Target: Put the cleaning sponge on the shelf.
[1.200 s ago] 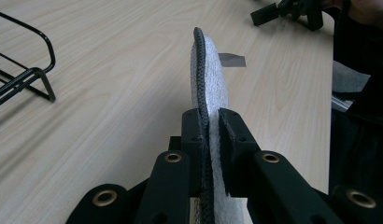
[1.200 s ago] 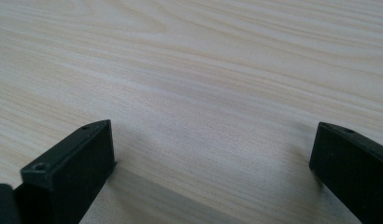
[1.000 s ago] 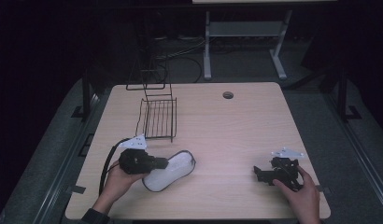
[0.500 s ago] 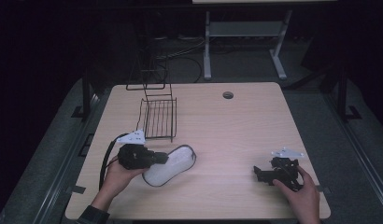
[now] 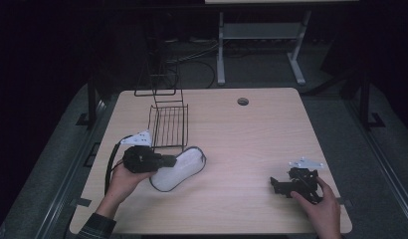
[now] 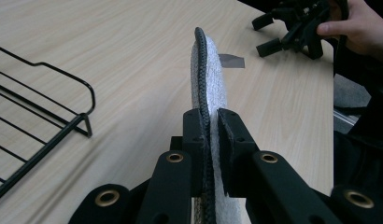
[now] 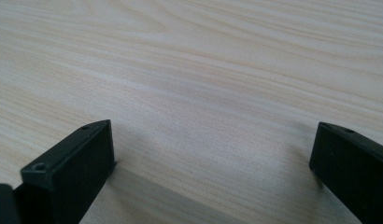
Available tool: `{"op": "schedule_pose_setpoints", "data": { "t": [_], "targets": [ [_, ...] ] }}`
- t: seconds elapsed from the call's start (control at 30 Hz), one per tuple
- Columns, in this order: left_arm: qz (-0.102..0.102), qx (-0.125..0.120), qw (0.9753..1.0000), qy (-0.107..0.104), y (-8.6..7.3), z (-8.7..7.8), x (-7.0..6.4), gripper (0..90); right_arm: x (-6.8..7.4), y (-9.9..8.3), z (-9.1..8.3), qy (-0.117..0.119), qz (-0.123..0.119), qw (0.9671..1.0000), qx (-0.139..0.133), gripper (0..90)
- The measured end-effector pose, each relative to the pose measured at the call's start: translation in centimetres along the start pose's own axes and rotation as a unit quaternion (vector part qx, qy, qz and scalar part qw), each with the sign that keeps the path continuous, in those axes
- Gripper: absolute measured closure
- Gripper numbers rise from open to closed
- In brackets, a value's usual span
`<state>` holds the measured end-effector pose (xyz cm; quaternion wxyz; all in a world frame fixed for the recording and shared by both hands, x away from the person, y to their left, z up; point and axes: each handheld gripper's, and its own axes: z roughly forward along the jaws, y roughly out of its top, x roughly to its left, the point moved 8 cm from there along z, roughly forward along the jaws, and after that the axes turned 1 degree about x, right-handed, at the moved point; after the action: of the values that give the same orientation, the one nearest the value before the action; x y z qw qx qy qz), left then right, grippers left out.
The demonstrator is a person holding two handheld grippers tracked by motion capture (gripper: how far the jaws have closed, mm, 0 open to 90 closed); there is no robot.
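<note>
High view, layout: pale wood-grain table (image 5: 232, 134); my left gripper (image 5: 164, 161) near the left edge, my right gripper (image 5: 280, 184) near the right corner, well apart.
Thing in hand: flat white fabric insole with a dark braided edge (image 5: 179, 167), shoe-sole outline, lying just near of the black wire rack (image 5: 168, 124) and reaching right from my left jaws.
Left gripper view, grip: left gripper (image 6: 209, 126) clenched on the insole (image 6: 210, 79) at one end, dark edge trapped between the jaws, the rest standing on edge and running away from me.
Right jaws: right gripper (image 7: 213, 151) spread wide over bare table (image 7: 194, 60), grasping nothing.
Weight, my guess: very light; one gripper carries it without strain.
Stiffness, my guess: soft but keeps its outline; the free end leans a little, so it will likely flop or swing if moved fast.
Surface: felt-like face, should not slip; braided edge gives the jaws a ridge to bite.
Fragility: none to speak of; it can be squeezed hard.
Where to hold: the end edge as now works; for a flat, steady carry, right jaws could take the far free end.
Risk: loose end snagging the rack's wires (image 6: 45, 116), close on the left.
</note>
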<state>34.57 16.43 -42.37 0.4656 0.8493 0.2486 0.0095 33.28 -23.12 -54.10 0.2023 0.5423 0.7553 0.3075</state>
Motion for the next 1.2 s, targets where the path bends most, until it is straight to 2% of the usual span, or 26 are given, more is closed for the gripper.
{"op": "schedule_pose_setpoints", "data": {
  "t": [0.6,1.2],
  "targets": [
    [-0.015,-0.016,0.9996,0.019,1.3,-1.0,3.0,82.1,0.0,0.0,0.0,0.0,0.0,1.0,0.0,0.0],
    [-0.032,-0.035,0.998,0.042,2.3,-2.6,6.1,82.1,0.0,0.0,0.0,0.001,0.0,1.0,0.0,0.0]
  ]
}}
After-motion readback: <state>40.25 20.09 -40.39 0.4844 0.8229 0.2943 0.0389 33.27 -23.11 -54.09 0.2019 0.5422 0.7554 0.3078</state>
